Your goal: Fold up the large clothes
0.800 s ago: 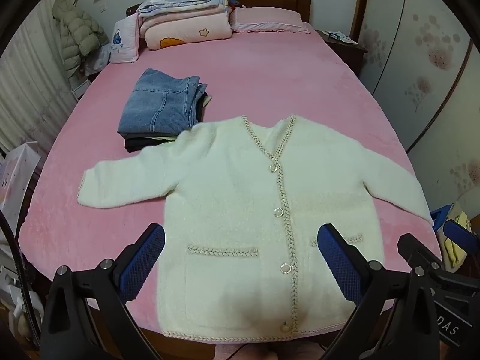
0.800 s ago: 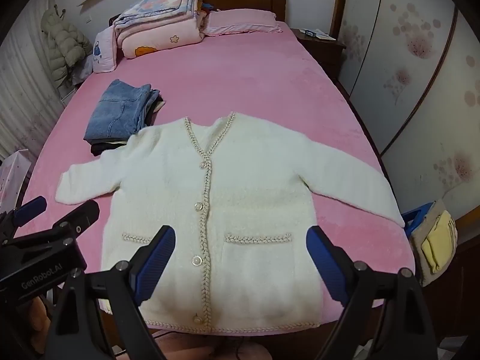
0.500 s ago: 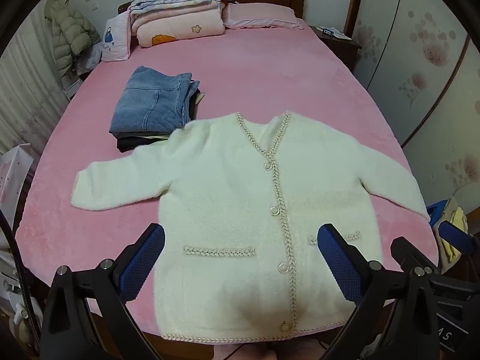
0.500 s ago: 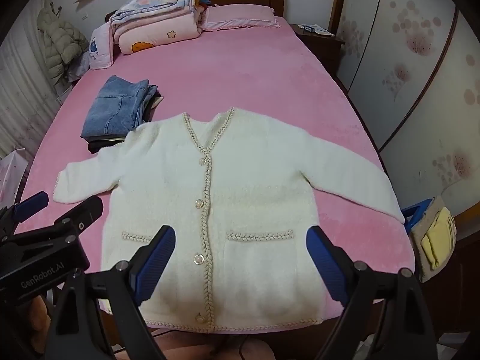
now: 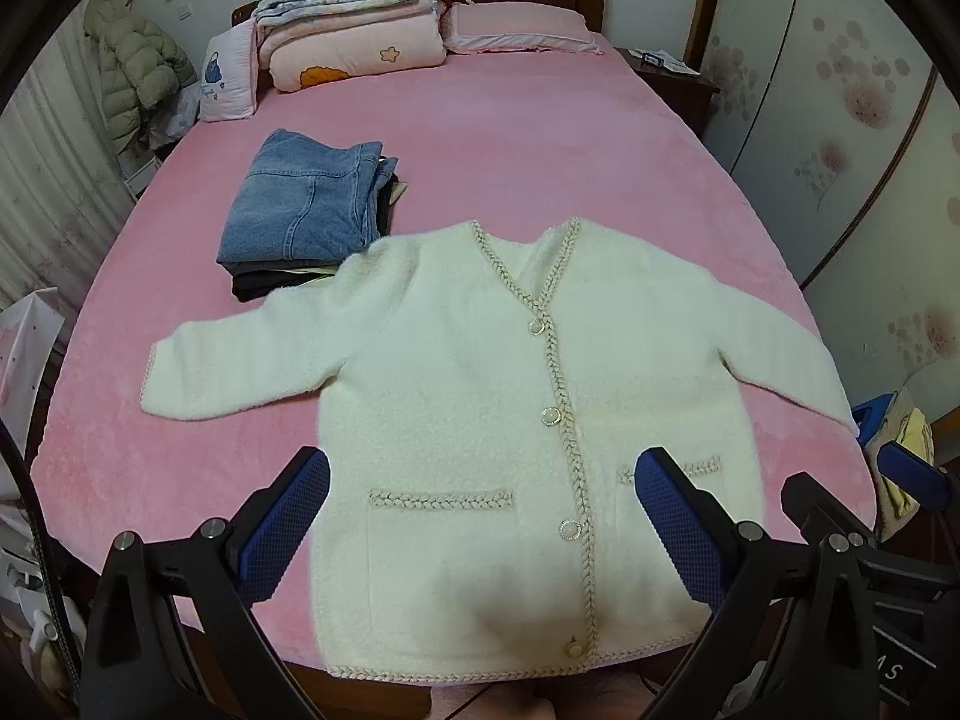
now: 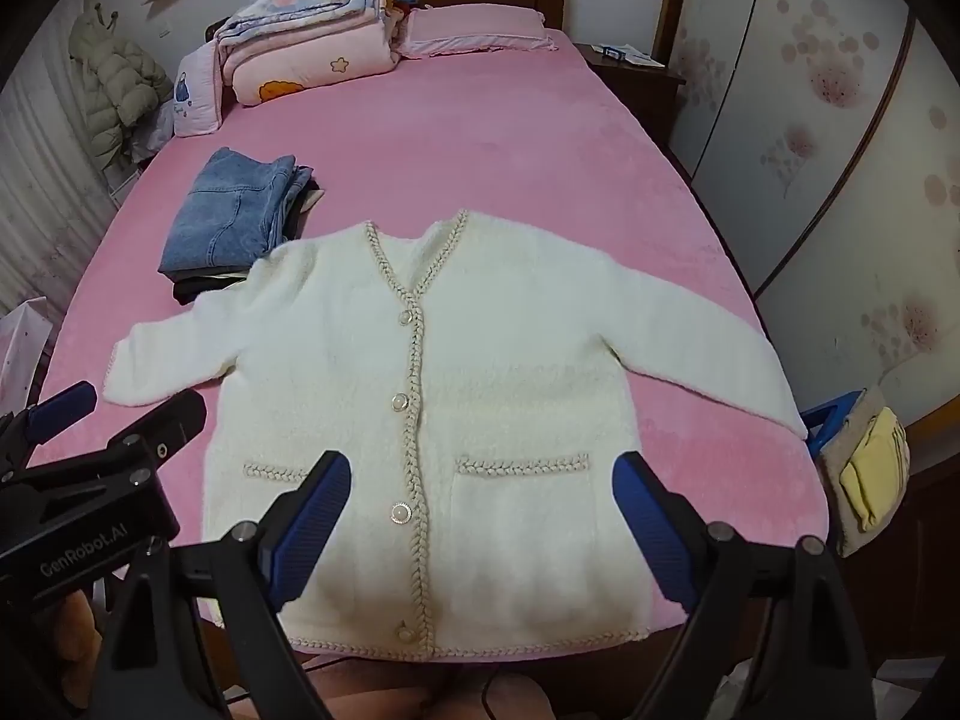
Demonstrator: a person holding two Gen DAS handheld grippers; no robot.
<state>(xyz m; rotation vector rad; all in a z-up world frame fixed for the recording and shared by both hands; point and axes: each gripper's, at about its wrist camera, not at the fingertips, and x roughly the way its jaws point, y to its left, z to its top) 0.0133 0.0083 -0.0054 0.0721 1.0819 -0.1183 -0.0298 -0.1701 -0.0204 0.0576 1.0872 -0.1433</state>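
While cardigan (image 5: 480,420) is lying flat on bed (image 5: 510,138), left gripper (image 5: 480,516) hovering spread, right gripper (image 6: 480,510) hovering spread, both holding nothing.

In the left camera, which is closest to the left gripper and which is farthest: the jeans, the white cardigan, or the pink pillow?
From the left gripper:
1. White cardigan, spread right under it.
2. Jeans, folded, farther back on the left.
3. Pink pillow, at the headboard.

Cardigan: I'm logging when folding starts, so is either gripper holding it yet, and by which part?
Nothing is held. The left gripper and right gripper are open above the cardigan, lying flat and buttoned.
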